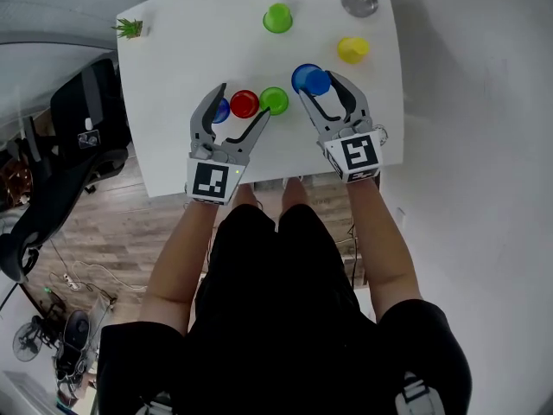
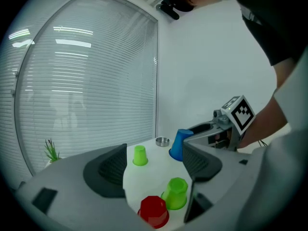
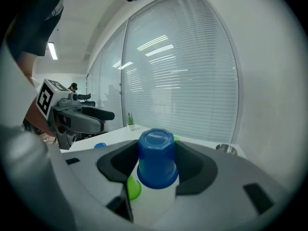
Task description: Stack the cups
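My right gripper is shut on an upside-down blue cup, its jaws pressing both sides. The cup hangs slightly tilted above the table. Below it and to its left stands a green cup, with a red cup next to that. My left gripper hovers open over the red cup, holding nothing; the red cup and the green cup lie ahead between its jaws. A second blue cup is half hidden by its left finger. A yellow cup and another green cup stand farther back.
A small metal bowl sits at the far right corner of the white table, and a little potted plant at the far left corner. Office chairs and cables are on the floor to the left.
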`<action>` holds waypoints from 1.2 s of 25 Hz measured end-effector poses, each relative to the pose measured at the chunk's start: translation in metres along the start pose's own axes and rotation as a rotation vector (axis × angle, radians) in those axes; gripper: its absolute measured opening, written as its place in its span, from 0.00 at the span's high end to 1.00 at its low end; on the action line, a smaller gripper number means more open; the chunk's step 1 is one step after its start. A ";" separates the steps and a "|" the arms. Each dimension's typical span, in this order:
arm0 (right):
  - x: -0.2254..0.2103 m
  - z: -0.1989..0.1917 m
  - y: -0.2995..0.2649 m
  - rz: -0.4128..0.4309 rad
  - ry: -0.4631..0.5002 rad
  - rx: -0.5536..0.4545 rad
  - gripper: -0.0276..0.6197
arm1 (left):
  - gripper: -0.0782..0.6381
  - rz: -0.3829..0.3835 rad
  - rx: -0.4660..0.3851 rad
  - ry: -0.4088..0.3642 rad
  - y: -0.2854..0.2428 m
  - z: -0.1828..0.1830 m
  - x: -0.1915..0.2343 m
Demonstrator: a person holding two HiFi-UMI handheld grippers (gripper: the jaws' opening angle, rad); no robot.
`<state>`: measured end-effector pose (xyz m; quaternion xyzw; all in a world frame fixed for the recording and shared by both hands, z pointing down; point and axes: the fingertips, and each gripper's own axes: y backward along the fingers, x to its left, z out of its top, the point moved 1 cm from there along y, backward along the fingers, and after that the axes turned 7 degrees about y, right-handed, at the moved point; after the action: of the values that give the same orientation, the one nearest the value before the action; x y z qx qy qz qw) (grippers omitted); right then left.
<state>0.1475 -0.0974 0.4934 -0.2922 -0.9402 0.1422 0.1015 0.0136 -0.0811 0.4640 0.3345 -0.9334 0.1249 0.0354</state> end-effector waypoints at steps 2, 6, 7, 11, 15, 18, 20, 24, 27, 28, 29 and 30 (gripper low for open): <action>0.016 0.012 -0.004 0.028 0.022 -0.013 0.59 | 0.38 0.019 0.024 -0.004 0.011 -0.005 0.008; 0.049 0.028 -0.018 0.088 0.046 -0.033 0.59 | 0.38 0.049 0.023 0.006 0.028 -0.007 0.025; 0.057 0.032 -0.022 0.104 0.049 -0.033 0.59 | 0.38 0.055 0.023 0.006 0.032 -0.008 0.029; 0.080 0.032 -0.036 0.139 0.054 -0.021 0.59 | 0.38 0.078 0.029 0.009 0.046 -0.012 0.043; 0.093 0.019 -0.044 0.148 0.041 0.004 0.59 | 0.38 0.093 0.035 0.016 0.057 -0.018 0.055; 0.100 0.012 -0.044 0.160 0.042 0.021 0.59 | 0.38 0.100 0.035 0.019 0.061 -0.021 0.060; 0.105 0.008 -0.044 0.167 0.045 0.031 0.59 | 0.38 0.102 0.034 0.022 0.062 -0.022 0.061; 0.114 0.000 -0.043 0.178 0.055 0.049 0.59 | 0.38 0.098 0.037 0.022 0.064 -0.024 0.061; 0.116 -0.006 -0.044 0.185 0.058 0.062 0.59 | 0.38 0.098 0.036 0.022 0.065 -0.024 0.059; 0.116 -0.007 -0.044 0.187 0.056 0.063 0.59 | 0.38 0.098 0.036 0.022 0.065 -0.024 0.059; 0.116 -0.007 -0.045 0.189 0.053 0.064 0.59 | 0.38 0.098 0.036 0.021 0.065 -0.024 0.059; 0.116 -0.007 -0.045 0.191 0.051 0.063 0.59 | 0.38 0.098 0.036 0.020 0.065 -0.024 0.059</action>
<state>0.0322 -0.0646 0.5275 -0.3808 -0.9002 0.1734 0.1206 -0.0738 -0.0630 0.4821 0.2879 -0.9458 0.1467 0.0323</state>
